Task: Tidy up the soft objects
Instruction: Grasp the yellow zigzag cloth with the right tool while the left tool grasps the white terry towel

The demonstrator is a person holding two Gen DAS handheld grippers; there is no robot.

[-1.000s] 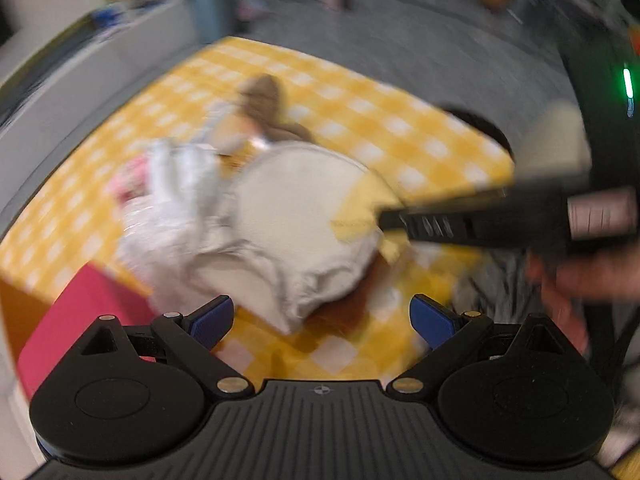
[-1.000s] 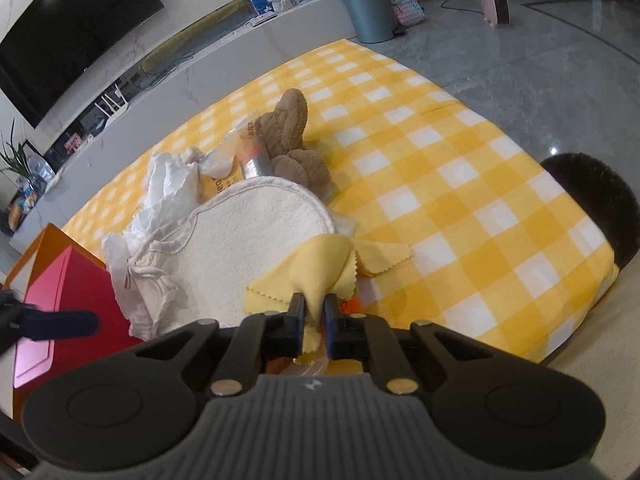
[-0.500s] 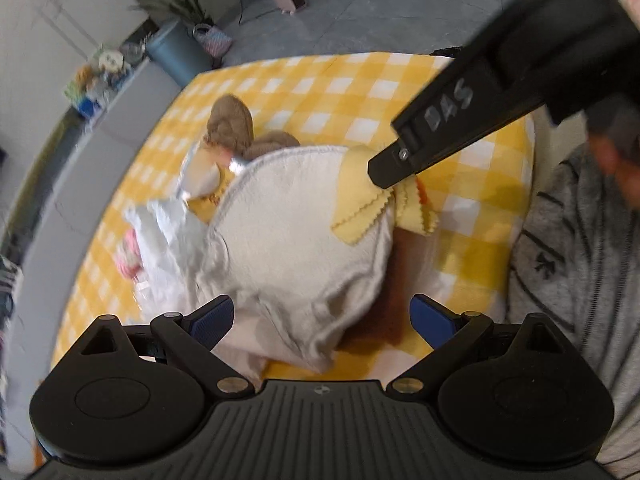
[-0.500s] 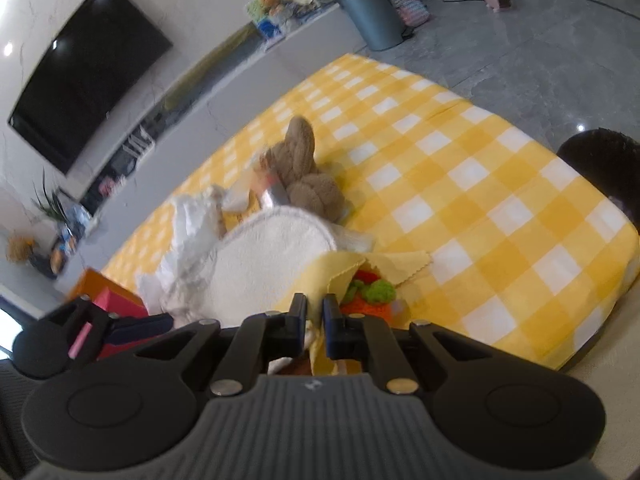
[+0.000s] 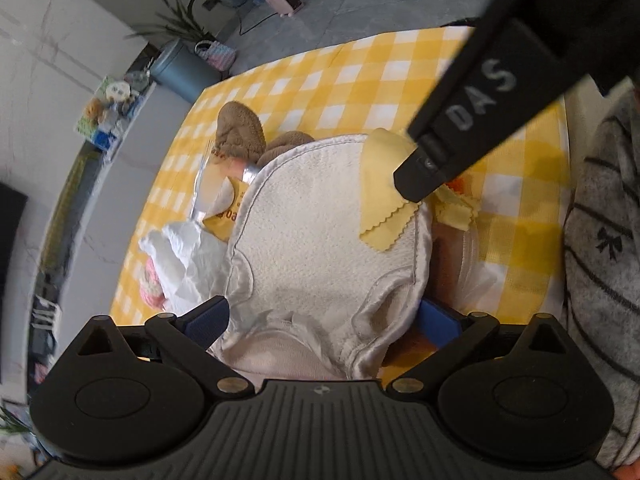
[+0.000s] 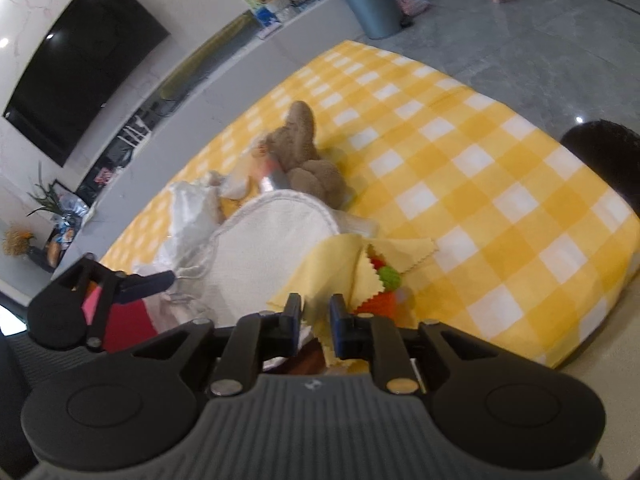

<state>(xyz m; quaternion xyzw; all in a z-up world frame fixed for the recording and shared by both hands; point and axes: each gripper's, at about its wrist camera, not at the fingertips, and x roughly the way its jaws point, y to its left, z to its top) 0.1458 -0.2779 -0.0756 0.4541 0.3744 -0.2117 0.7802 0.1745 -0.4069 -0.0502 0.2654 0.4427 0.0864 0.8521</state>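
Pinching the yellow cloth [image 6: 320, 272], the right gripper [image 6: 316, 320] is nearly closed on it, above the white towel [image 5: 320, 240] on the checked table [image 6: 480, 168]. Left gripper [image 5: 324, 318] is held wide open, straddling the towel's near edge.

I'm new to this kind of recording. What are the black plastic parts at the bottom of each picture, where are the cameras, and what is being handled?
No robot here: a person holds a two-finger gripper in each hand, and each carries a fisheye camera looking along its fingers. The left gripper is open, its blue fingers either side of a white padded cloth. The right gripper pinches a yellow zigzag-edged cloth. Both cloths lie in a pile on a yellow checked tablecloth, with a brown plush toy behind.
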